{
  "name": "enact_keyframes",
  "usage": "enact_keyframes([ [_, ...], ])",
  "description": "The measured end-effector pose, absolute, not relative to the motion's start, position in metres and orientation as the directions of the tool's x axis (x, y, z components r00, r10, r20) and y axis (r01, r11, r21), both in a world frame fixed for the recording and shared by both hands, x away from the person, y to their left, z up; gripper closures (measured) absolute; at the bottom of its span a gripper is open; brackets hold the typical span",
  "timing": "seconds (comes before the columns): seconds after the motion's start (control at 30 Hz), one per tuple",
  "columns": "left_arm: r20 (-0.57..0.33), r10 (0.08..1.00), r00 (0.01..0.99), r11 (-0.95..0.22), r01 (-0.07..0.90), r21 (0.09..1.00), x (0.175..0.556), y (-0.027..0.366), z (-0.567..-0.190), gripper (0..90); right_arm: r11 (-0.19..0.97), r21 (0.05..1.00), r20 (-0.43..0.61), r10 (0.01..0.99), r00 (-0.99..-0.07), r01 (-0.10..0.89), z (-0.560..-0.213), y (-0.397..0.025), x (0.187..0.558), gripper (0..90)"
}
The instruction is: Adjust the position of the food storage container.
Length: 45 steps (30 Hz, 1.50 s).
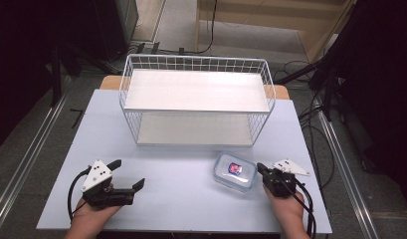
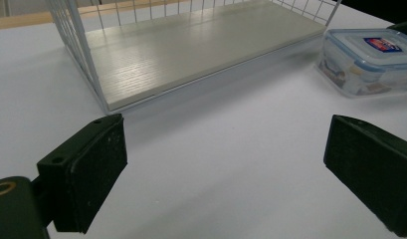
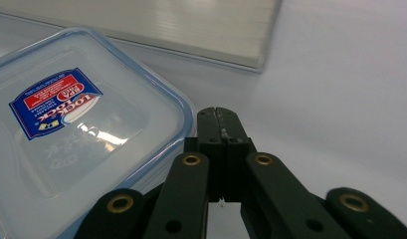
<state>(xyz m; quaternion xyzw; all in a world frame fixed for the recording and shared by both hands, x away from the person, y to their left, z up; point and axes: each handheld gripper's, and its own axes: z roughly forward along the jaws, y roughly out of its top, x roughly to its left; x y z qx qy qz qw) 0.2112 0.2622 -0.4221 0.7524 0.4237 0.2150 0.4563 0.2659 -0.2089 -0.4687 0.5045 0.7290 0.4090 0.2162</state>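
Right gripper (image 1: 261, 168) has its black jaws pressed together with nothing between them, tips just beside the right edge of the clear rectangular plastic food container with blue-rimmed snap lid and red-blue label (image 1: 235, 171); whether they actually touch the rim I can't tell. From those tips the container lies at about 9 o'clock in the high view, flat on the pale blue-white tabletop (image 1: 181, 199), lid on, long axis running roughly 10 to 4. Left gripper (image 1: 126, 175) is spread wide, holding nothing, well apart from the container, which sits at its 3 o'clock. Right hand is clearly the nearer one, so my read is the next move is its job: it needs to open before it can take the rim. White wire two-tier rack with pale board shelves (image 1: 196, 99) stands at 12 o'clock behind the container, near but apart. The right gripper view gives the closed tips (image 3: 222, 124) beside the lid corner (image 3: 181, 107); the left gripper view shows the container's side wall (image 2: 360, 79) and contents inside, too blurred to identify, plus the rack's lower shelf.
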Motion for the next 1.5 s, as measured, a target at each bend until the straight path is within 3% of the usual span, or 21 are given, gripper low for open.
enact_keyframes([
  [0.47,-0.059,0.825,0.562,-0.241,0.444,0.863,0.211,0.251,-0.426,15.5,0.244,0.829,0.103,0.818,-0.566,0.504,-0.464,-0.138,0.263,90.0],
  [0.6,-0.062,0.822,0.567,-0.243,0.447,0.861,0.212,0.249,-0.429,19.6,0.296,0.829,0.059,0.796,-0.602,0.474,-0.466,-0.125,0.259,90.0],
  [0.67,-0.055,0.822,0.567,-0.248,0.444,0.861,0.212,0.248,-0.43,31.5,0.299,0.827,0.061,0.795,-0.604,0.476,-0.466,-0.125,0.259,90.0],
  [0.73,-0.09,0.821,0.564,-0.225,0.465,0.856,0.217,0.242,-0.436,53.1,0.282,0.834,0.066,0.803,-0.593,0.475,-0.463,-0.132,0.257,90.0],
  [0.9,-0.06,0.844,0.534,-0.249,0.488,0.837,0.23,0.215,-0.448,88.7,0.248,0.843,0.084,0.815,-0.573,0.478,-0.458,-0.149,0.248,90.0],
  [1.07,-0.071,0.84,0.538,-0.259,0.512,0.819,0.238,0.189,-0.458,90.0,0.215,0.841,0.11,0.83,-0.546,0.497,-0.459,-0.163,0.248,90.0],
  [1.13,-0.07,0.809,0.583,-0.299,0.511,0.806,0.238,0.172,-0.462,90.0,0.212,0.841,0.113,0.831,-0.545,0.498,-0.46,-0.166,0.248,90.0],
  [1.5,-0.058,0.76,0.647,-0.339,0.47,0.815,0.209,0.155,-0.458,90.0,0.208,0.836,0.116,0.838,-0.533,0.508,-0.462,-0.173,0.249,90.0],
])
